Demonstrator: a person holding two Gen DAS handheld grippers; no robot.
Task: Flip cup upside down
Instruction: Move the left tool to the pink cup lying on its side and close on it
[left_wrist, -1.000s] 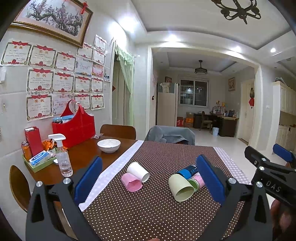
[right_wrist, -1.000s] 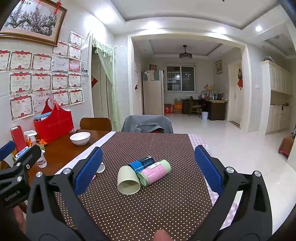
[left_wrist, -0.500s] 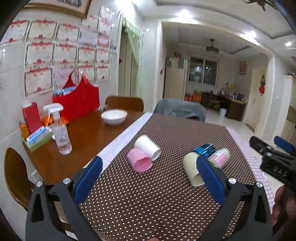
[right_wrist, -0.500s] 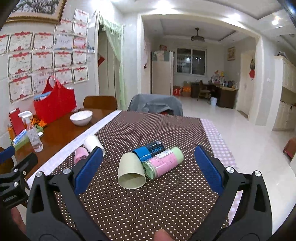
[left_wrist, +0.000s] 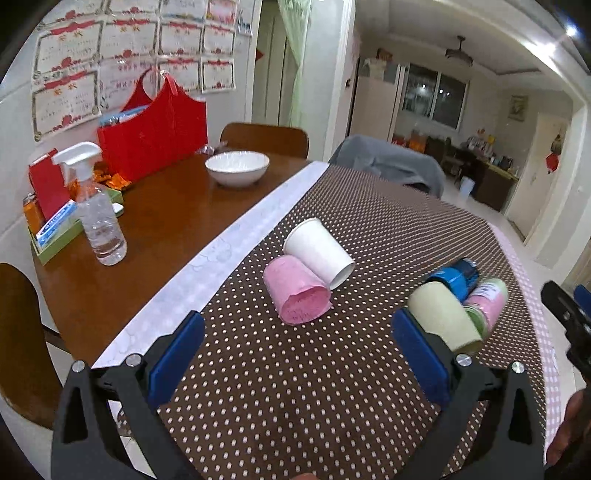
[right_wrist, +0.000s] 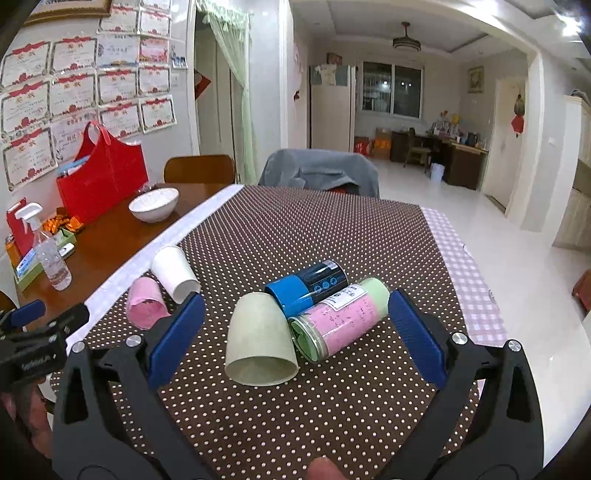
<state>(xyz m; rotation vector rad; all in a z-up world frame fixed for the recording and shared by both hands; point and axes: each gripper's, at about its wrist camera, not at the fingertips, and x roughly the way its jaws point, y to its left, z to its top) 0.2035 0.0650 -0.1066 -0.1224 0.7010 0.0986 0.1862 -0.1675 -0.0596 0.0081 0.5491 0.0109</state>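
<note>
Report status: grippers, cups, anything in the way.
Left gripper and right gripper open, empty. Pink cup, white cup, green cup lying sideways. Two cans touch green cup.

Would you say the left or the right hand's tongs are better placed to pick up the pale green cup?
Right, probably. The right tongs are open with the green cup lying centred between them. The left tongs face the pink cup; the green one sits beside their right finger.
</note>
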